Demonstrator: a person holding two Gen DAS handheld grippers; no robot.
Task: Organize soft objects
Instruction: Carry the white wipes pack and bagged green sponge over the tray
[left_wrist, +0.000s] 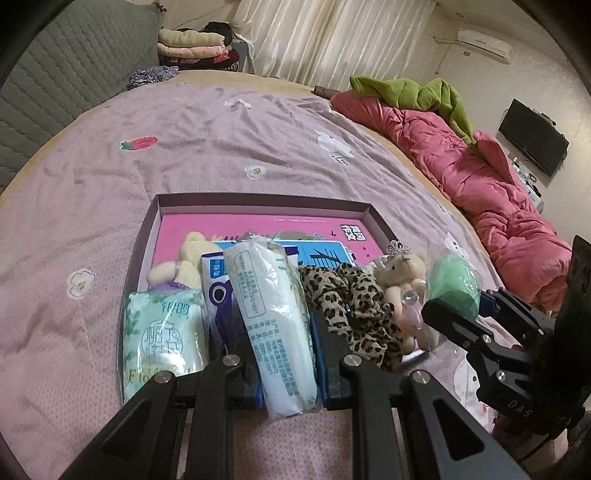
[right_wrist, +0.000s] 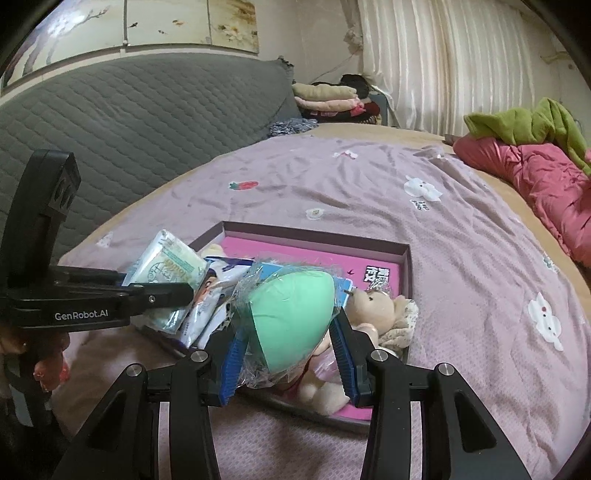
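In the left wrist view my left gripper (left_wrist: 286, 363) is shut on a long white tissue pack (left_wrist: 271, 317) in clear wrap, held over the near edge of a shallow box (left_wrist: 258, 201). Inside the box lie a pink book (left_wrist: 236, 227), a green tissue pack (left_wrist: 164, 332), a blue pack (left_wrist: 218, 291), a yellow plush (left_wrist: 188, 258), a leopard-print cloth (left_wrist: 351, 306) and a small crowned teddy bear (left_wrist: 402, 269). My right gripper (right_wrist: 291, 354) is shut on a green egg-shaped sponge (right_wrist: 295, 314) in clear wrap, just above the teddy bear (right_wrist: 373, 310).
The box sits on a lilac bedspread (left_wrist: 221, 140). A pink quilt (left_wrist: 480, 184) with a green garment (left_wrist: 413, 92) lies along the right side. A grey quilted headboard (right_wrist: 129, 122) and folded clothes (left_wrist: 192, 46) are at the back.
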